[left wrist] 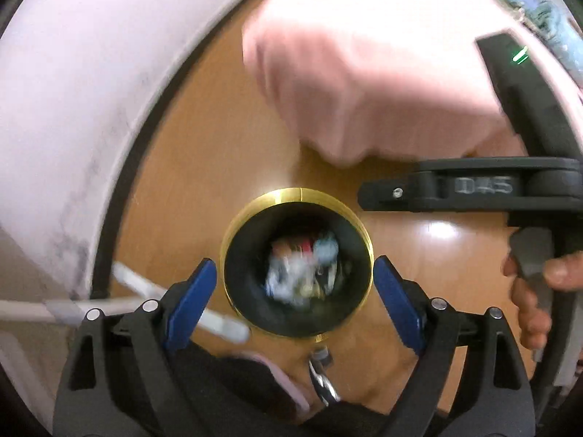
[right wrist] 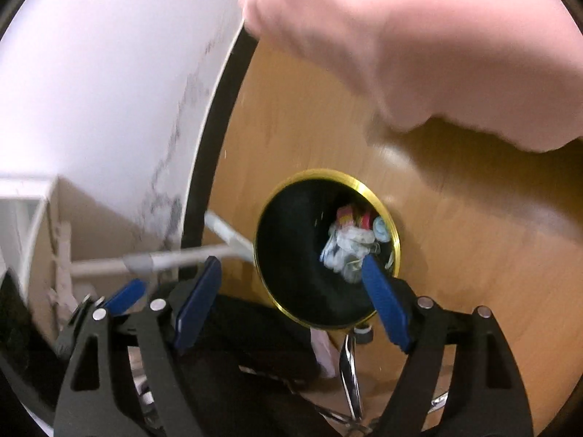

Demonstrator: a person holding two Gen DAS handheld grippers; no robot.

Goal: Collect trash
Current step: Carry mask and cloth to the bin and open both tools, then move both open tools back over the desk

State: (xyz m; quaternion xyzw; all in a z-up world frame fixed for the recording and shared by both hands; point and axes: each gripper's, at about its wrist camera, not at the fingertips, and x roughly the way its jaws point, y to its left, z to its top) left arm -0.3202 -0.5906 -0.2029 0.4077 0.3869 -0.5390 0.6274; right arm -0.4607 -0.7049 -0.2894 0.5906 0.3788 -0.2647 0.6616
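A black trash bin with a gold rim stands on the wooden floor below me. It holds crumpled white, blue and red trash. My left gripper is open and empty, its blue pads on either side of the bin's mouth from above. In the right wrist view the same bin shows its trash. My right gripper is open and empty above the bin's near side. The right gripper's black body shows in the left wrist view, to the right of the bin.
A pink cloth hangs over the floor beyond the bin, and also shows in the right wrist view. A white wall with a black skirting runs on the left. White pipes and a chrome chair leg lie close by.
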